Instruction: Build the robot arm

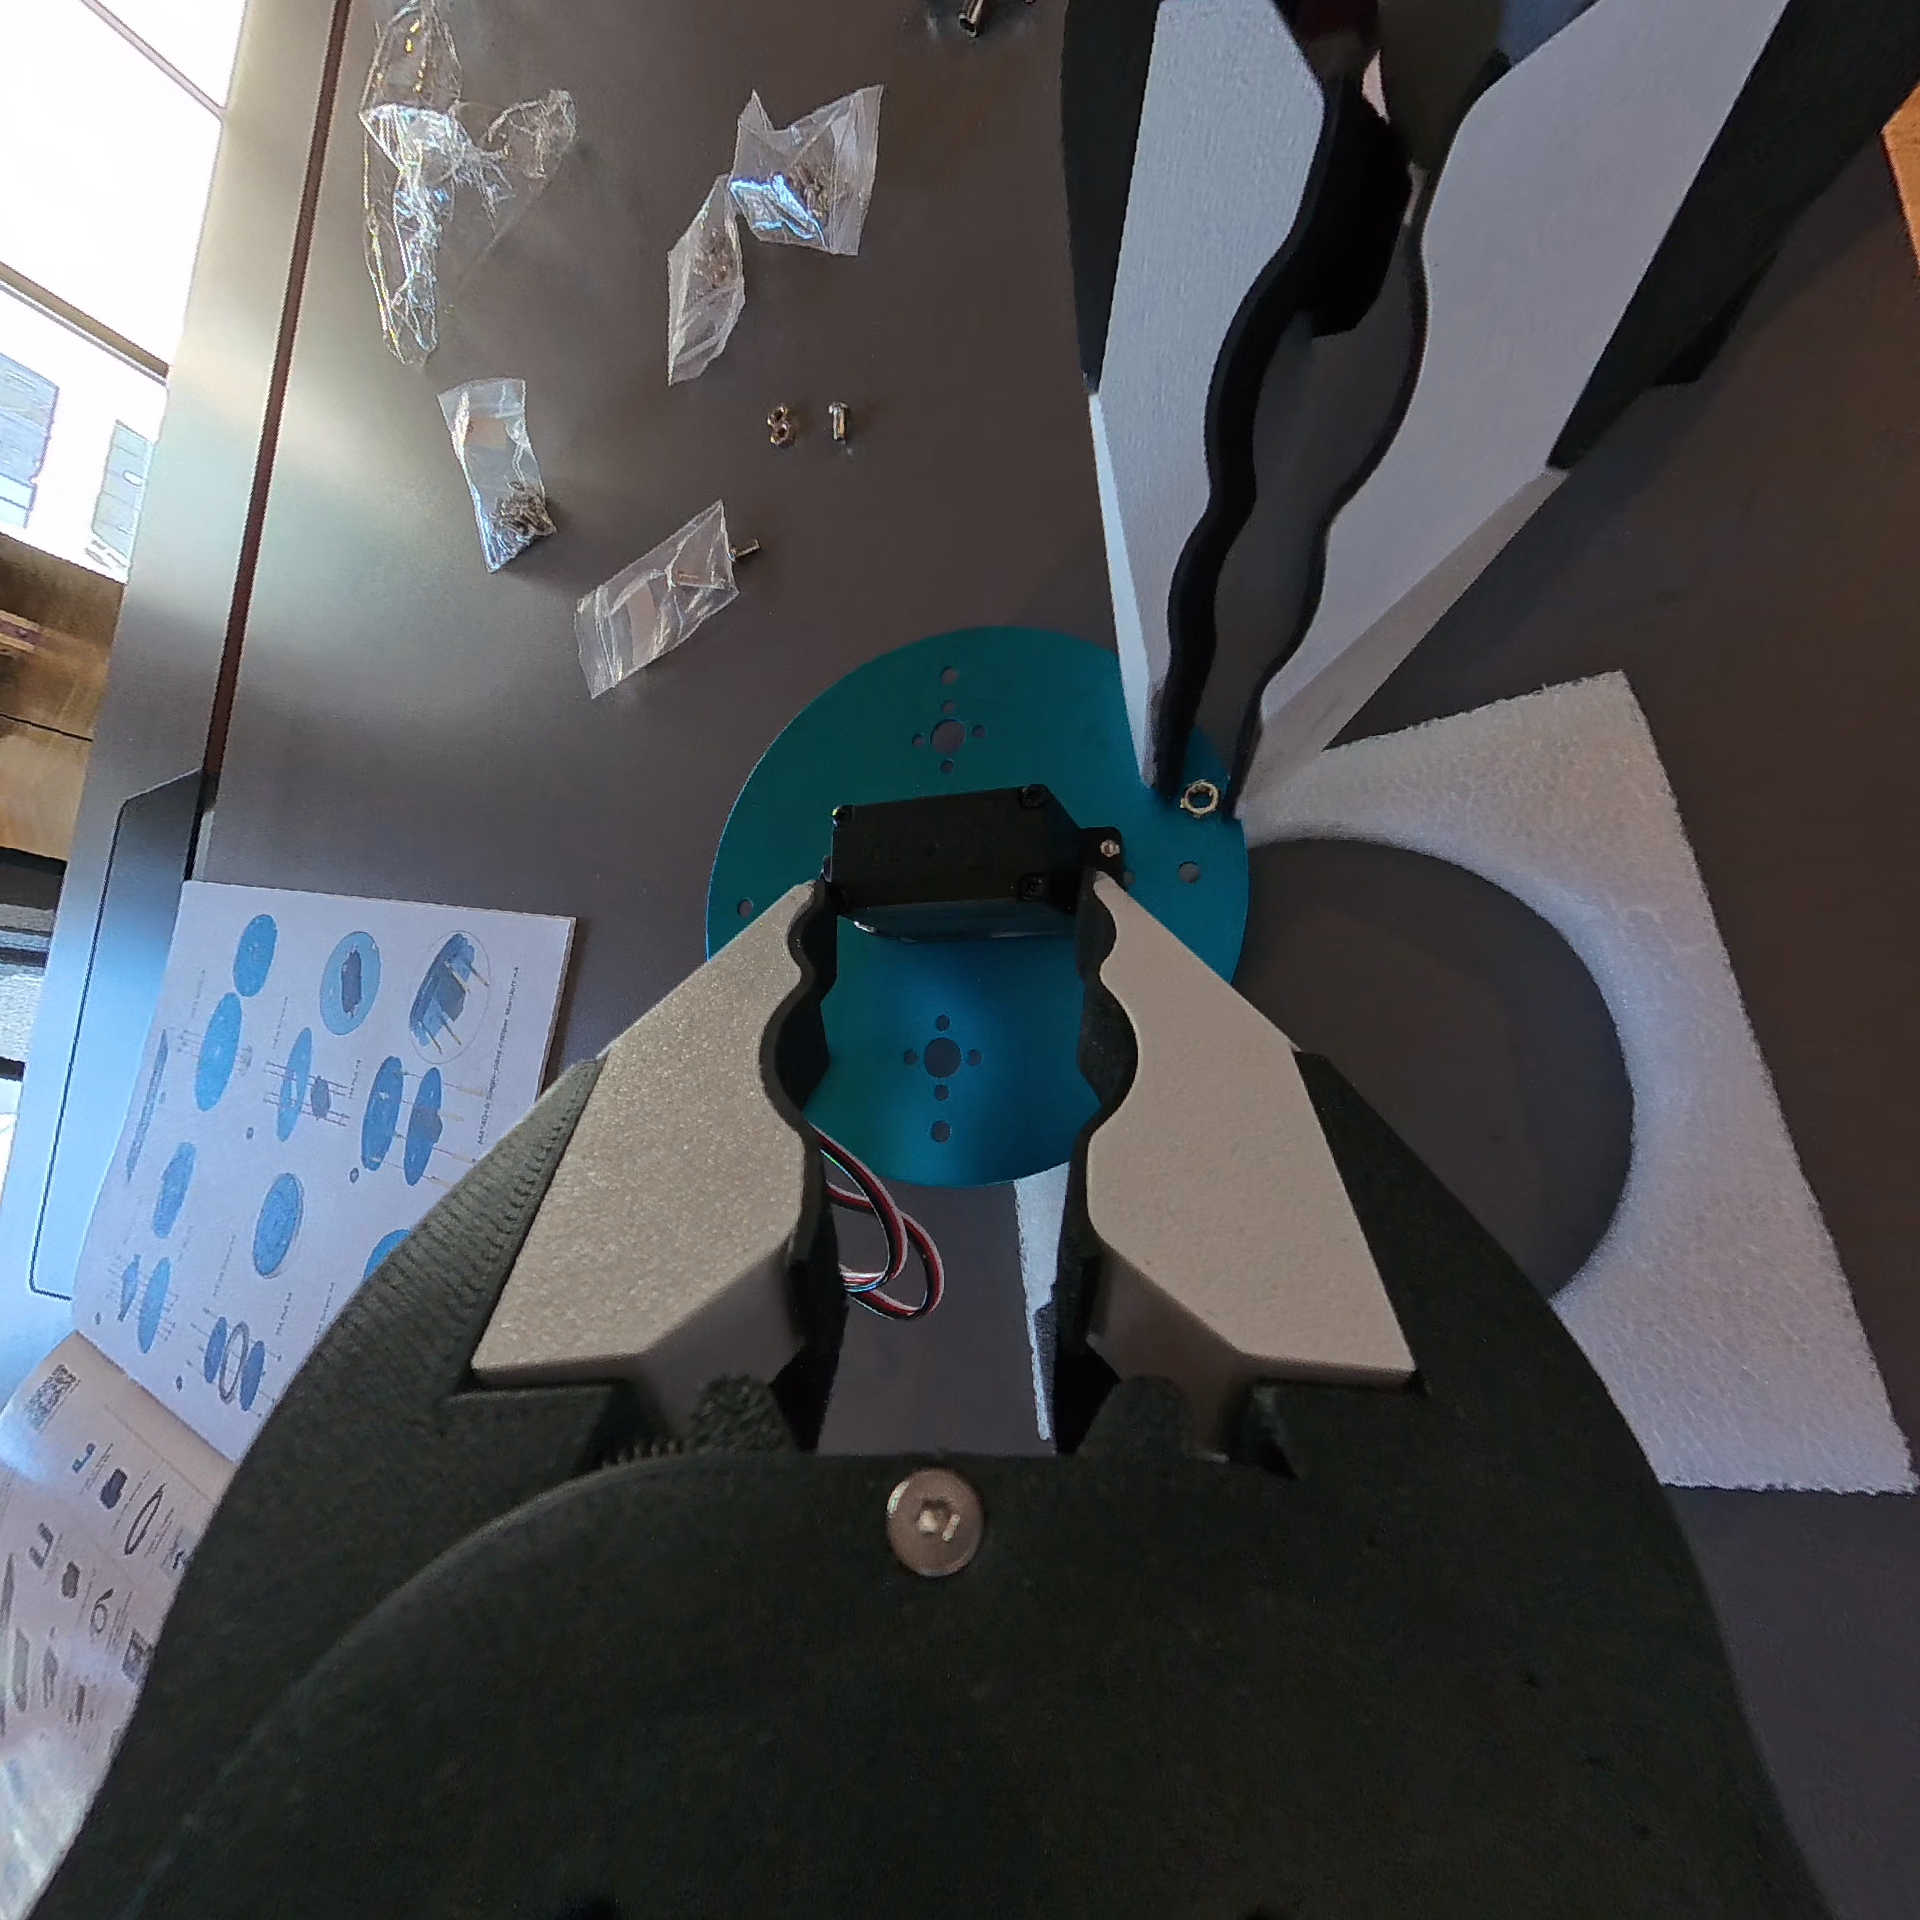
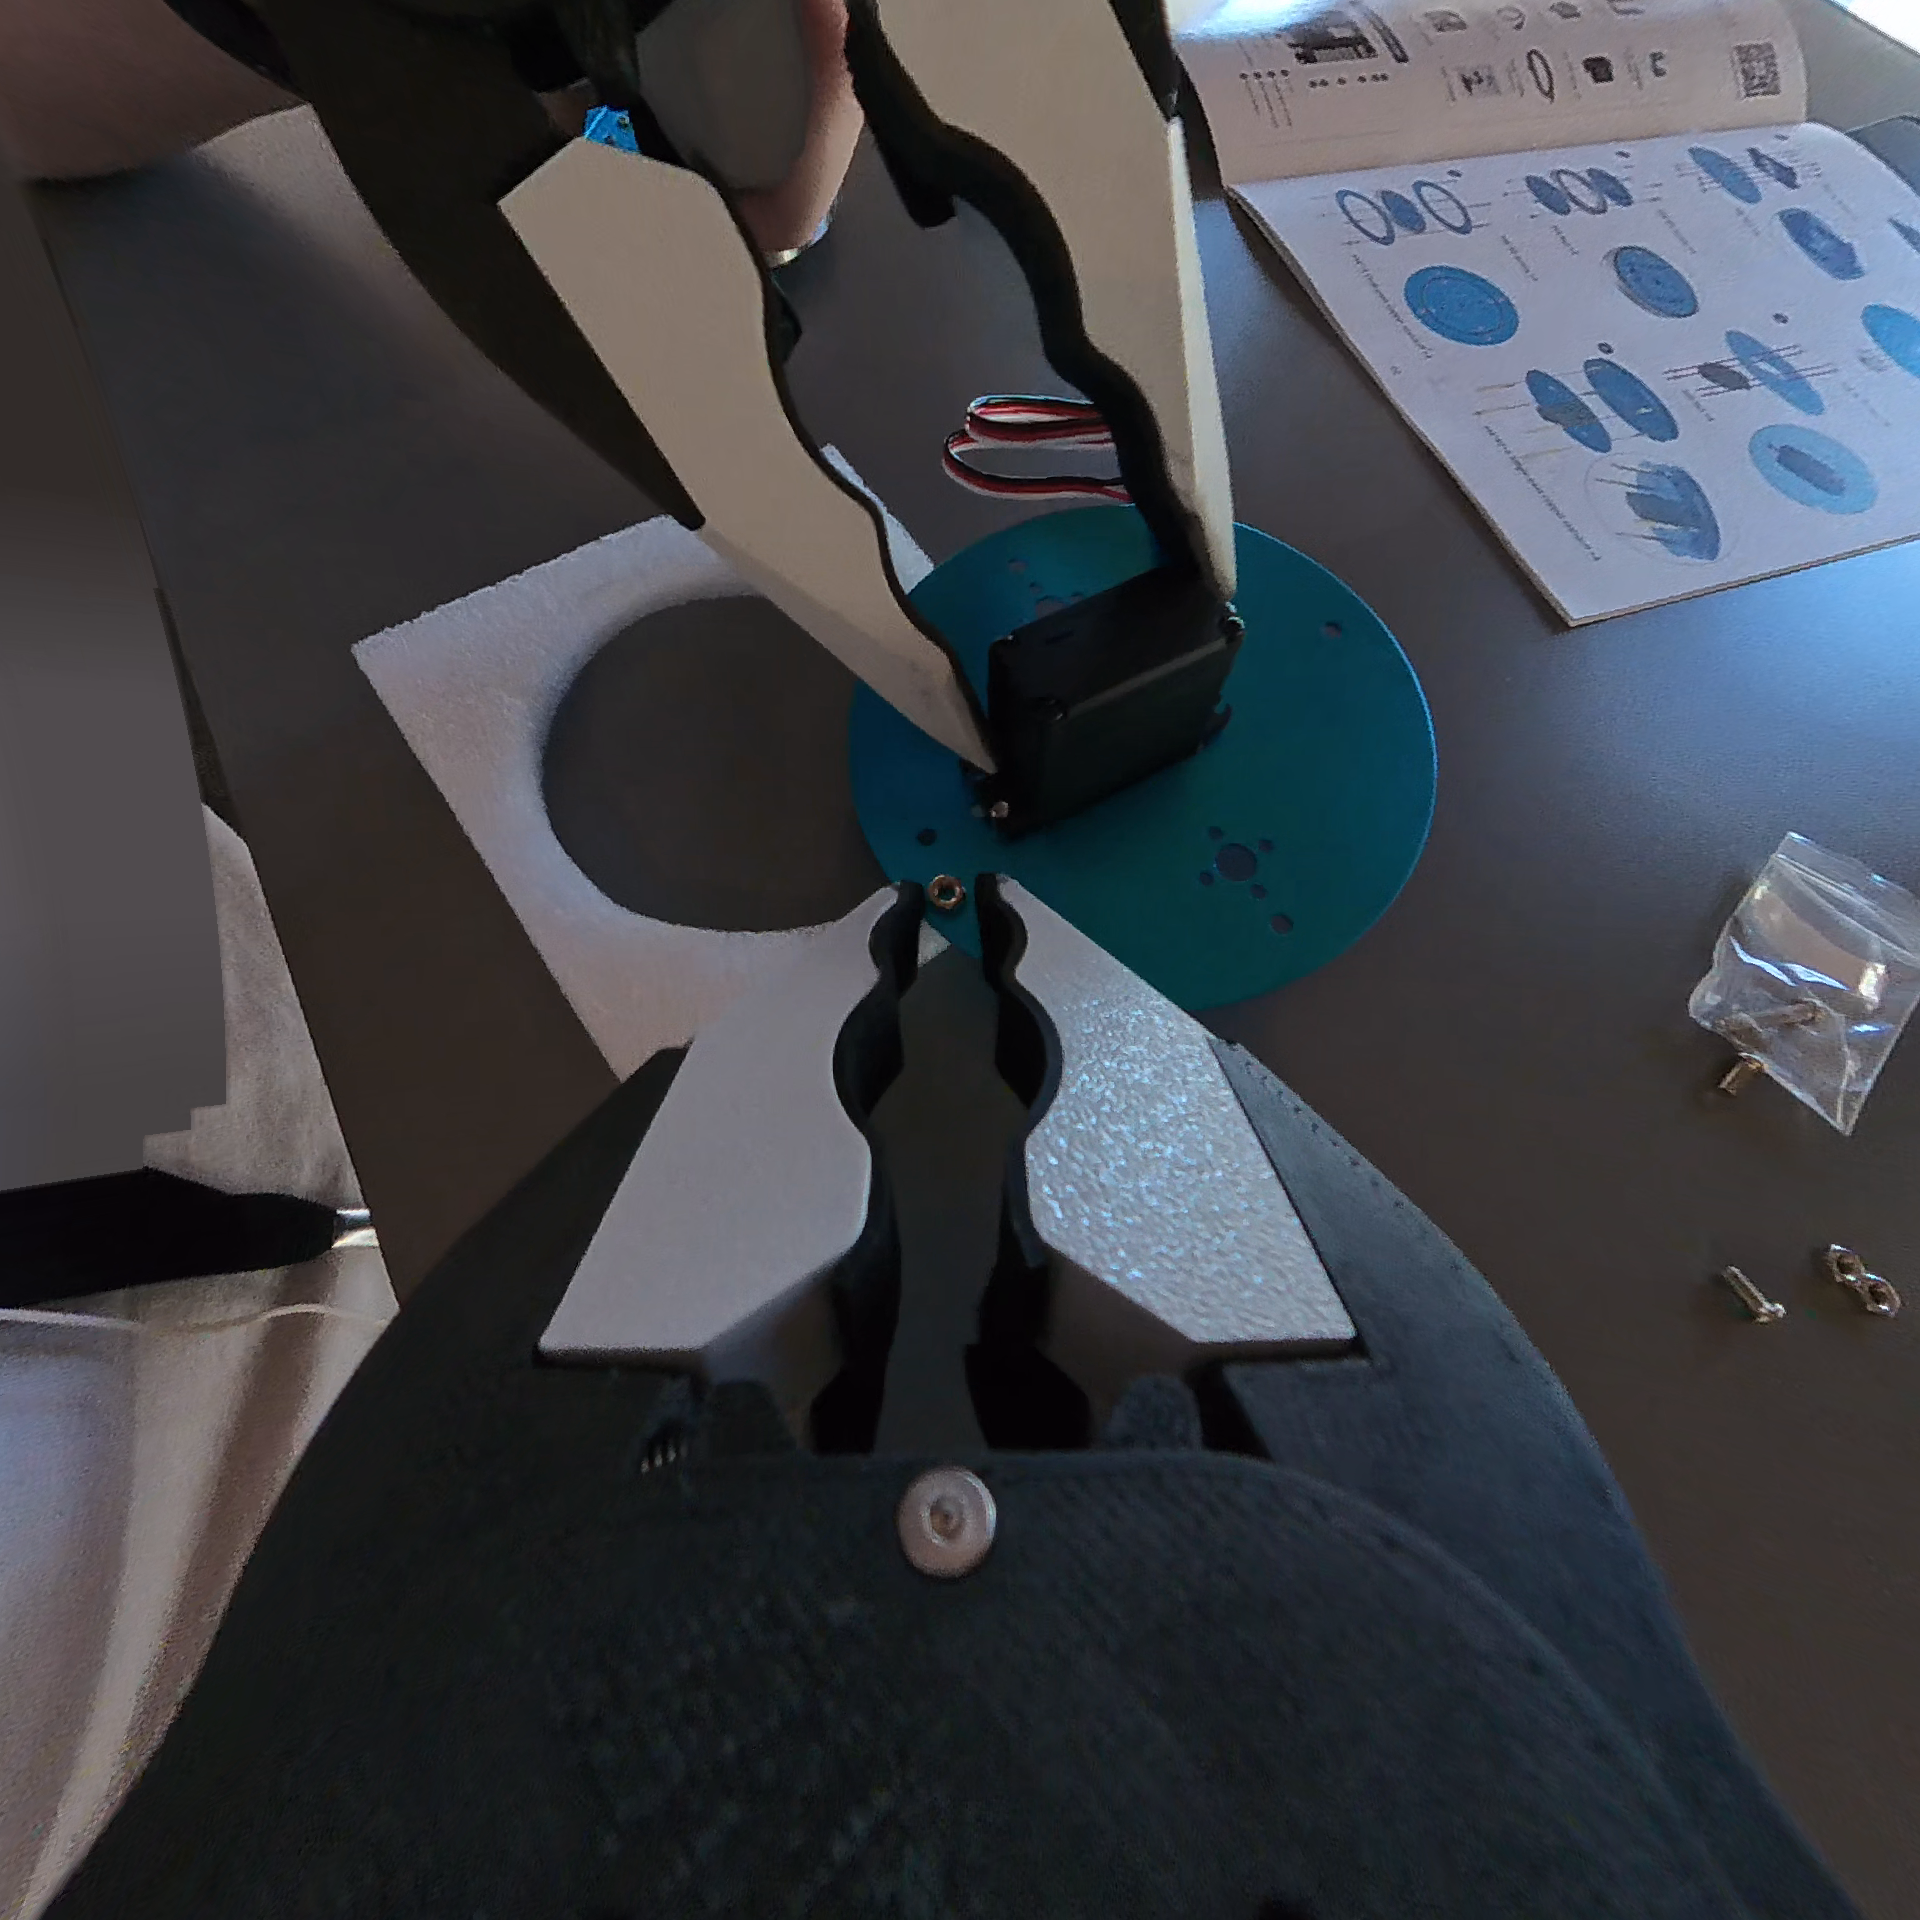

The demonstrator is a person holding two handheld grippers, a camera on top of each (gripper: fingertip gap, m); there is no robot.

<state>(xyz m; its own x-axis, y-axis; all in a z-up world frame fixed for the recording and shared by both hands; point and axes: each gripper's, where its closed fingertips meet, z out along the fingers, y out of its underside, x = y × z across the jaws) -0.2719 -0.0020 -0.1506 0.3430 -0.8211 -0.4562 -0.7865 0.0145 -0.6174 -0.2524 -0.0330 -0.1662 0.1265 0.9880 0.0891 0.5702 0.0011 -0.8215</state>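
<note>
disc (image 1: 935, 1049): centre of the left wrist view, flat on the table (image 1: 520, 727)
servo (image 1: 961, 857): on the disc, between the left gripper (image 1: 956, 894) fingertips
nut (image 1: 1195, 798): on the disc's right rim, between the right gripper (image 2: 948, 896) tips
wires (image 1: 883, 1257): below the disc, lower centre
foam (image 1: 1662, 1039): right of the disc, touching it
bags (image 1: 644, 416): upper left of the frame, above the disc
loose screws (image 1: 816, 424): between the bags and the disc
booklet (image 1: 291, 1122): lower left, well apart from the disc
</note>
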